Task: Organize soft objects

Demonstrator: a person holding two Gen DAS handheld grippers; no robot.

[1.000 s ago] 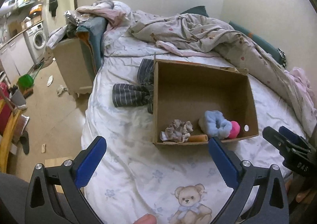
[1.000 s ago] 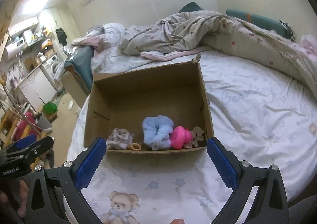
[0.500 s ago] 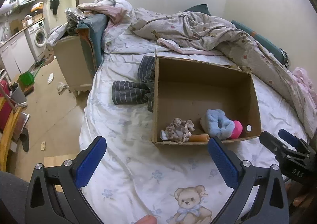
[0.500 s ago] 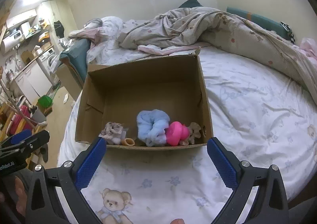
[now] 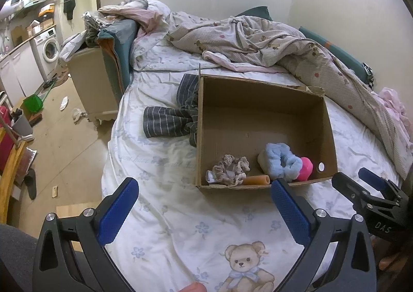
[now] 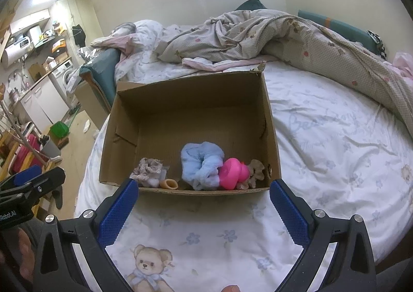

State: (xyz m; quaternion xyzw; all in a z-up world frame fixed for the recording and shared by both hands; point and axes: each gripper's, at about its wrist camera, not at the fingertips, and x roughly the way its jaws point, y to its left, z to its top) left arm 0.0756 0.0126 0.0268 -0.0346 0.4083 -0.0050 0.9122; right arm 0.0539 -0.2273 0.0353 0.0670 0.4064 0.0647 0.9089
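Soft objects gathered along the near wall of an open cardboard box on the bed: beige ruffled scrunchie, small orange ring, fluffy blue scrunchie, pink rubbery toy, tan scrunchie wedged into the right corner. Blue scrunchie and pink toy touching; orange piece just beside the beige scrunchie.

From the left wrist, same box seen at an angle: beige scrunchie, orange piece lying as a short tube, blue scrunchie, pink toy half hidden behind it. Tan scrunchie hidden here. Only here: striped dark garment crumpled against the box's outer left wall, out of sight from the right wrist.

Left gripper spread wide, gripping nothing, hovering above the sheet short of the box. Right gripper likewise wide apart and empty, its fingertips framing the box's near edge. Each claw visible at the edge of the other's view.

White bedsheet printed with small flowers and a teddy bear. Rumpled checked duvet piled behind the box. Washing machine and a green dustpan on the littered floor to the left.
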